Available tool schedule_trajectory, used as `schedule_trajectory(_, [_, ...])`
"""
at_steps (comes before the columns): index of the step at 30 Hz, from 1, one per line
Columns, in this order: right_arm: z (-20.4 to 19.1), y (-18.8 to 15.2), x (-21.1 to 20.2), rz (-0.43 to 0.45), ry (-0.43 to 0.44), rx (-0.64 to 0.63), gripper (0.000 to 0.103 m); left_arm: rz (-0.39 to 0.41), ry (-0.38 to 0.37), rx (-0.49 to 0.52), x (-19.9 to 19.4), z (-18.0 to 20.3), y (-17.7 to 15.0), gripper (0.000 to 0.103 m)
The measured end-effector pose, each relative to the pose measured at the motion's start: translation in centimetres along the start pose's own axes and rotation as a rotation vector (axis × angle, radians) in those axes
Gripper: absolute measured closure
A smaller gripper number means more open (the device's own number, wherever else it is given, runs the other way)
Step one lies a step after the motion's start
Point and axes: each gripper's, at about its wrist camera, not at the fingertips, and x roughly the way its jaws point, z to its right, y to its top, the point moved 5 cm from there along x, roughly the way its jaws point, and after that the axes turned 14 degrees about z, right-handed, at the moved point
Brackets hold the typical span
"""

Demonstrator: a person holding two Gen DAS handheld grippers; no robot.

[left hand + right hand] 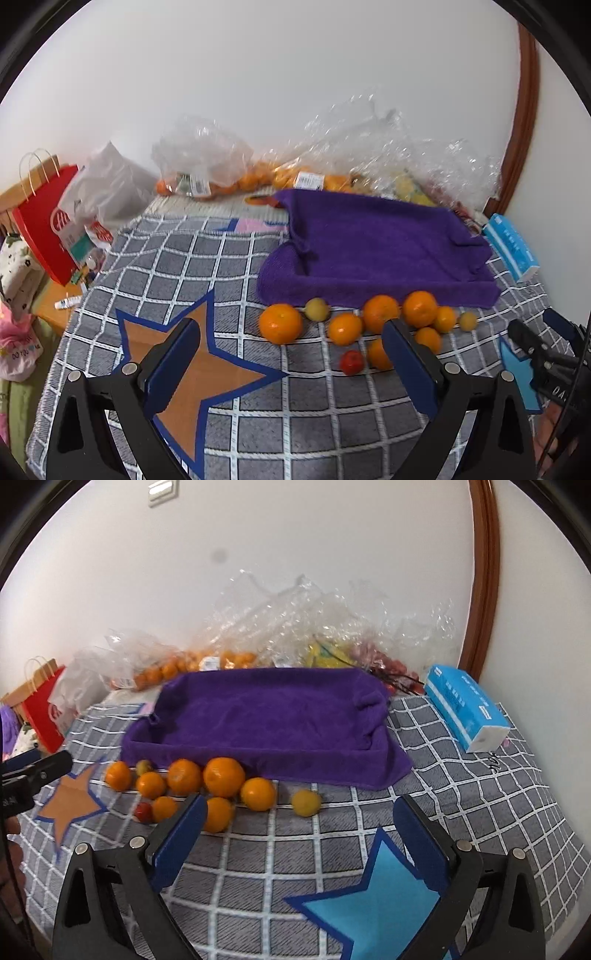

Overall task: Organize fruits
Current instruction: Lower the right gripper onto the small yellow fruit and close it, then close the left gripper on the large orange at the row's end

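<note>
Several oranges (280,323) (224,777) lie loose on the checked cloth in front of a purple towel-lined tray (373,243) (266,716). Among them are small yellow fruits (317,309) (306,802) and one small red fruit (351,362) (143,811). My left gripper (293,345) is open above the cloth over an orange star (192,373), with the fruit row just ahead and to the right. My right gripper (299,821) is open with nothing between its fingers, above a light blue star (373,897), near the yellow fruit.
Clear plastic bags (207,155) (295,627) of oranges and other fruit line the wall behind the tray. A blue tissue pack (511,247) (467,709) lies at the right. A red paper bag (44,225) and a white bag stand at the left edge.
</note>
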Motion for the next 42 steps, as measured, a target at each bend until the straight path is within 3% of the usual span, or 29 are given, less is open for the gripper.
schedule_trajectory(6, [1.2,-2.0,3.8,-0.088,0.025,0.041,0.020,-0.043,-0.012,-0.034,2.1,-1.1,-1.2,0.005])
schedule_trajectory(8, [1.3,-2.6,4.9,-0.123,0.041,0.049,0.038,-0.052,-0.016,-0.034,2.7,-1.2,-1.5,0.005])
schedule_trajectory(9, [1.2,-3.1,5.7,-0.145,0.047,0.050,0.039,-0.056,-0.020,-0.036,2.9,-1.2,-1.6,0.005])
schedule_trajectory(15, [1.1,-3.9,7.8,-0.171,0.059,0.041,0.051,-0.081,-0.021,-0.032,3.9,-1.2,-2.5,0.005])
schedule_trajectory(21, [1.0,-4.4,9.2,-0.186,0.080,0.037,0.075,-0.105,-0.033,-0.042,4.7,-1.3,-2.9,0.007])
schedule_trajectory(26, [0.7,-4.3,8.1,-0.170,0.087,0.023,0.075,-0.117,-0.028,-0.039,5.6,-1.4,-3.2,0.012])
schedule_trajectory(32, [0.8,-4.8,7.6,-0.167,0.111,0.029,0.075,-0.144,-0.006,-0.022,7.4,-1.1,-3.4,0.027])
schedule_trajectory(34, [0.9,-4.9,7.5,-0.171,0.117,0.034,0.075,-0.156,0.004,-0.010,8.0,-0.9,-3.7,0.038])
schedule_trajectory(41, [1.6,-4.3,6.4,-0.149,0.119,0.042,0.075,-0.155,-0.009,-0.044,9.3,-1.0,-4.1,0.056])
schedule_trajectory(42, [1.6,-4.2,6.2,-0.149,0.124,0.050,0.075,-0.157,-0.020,-0.049,9.4,-0.9,-4.1,0.063])
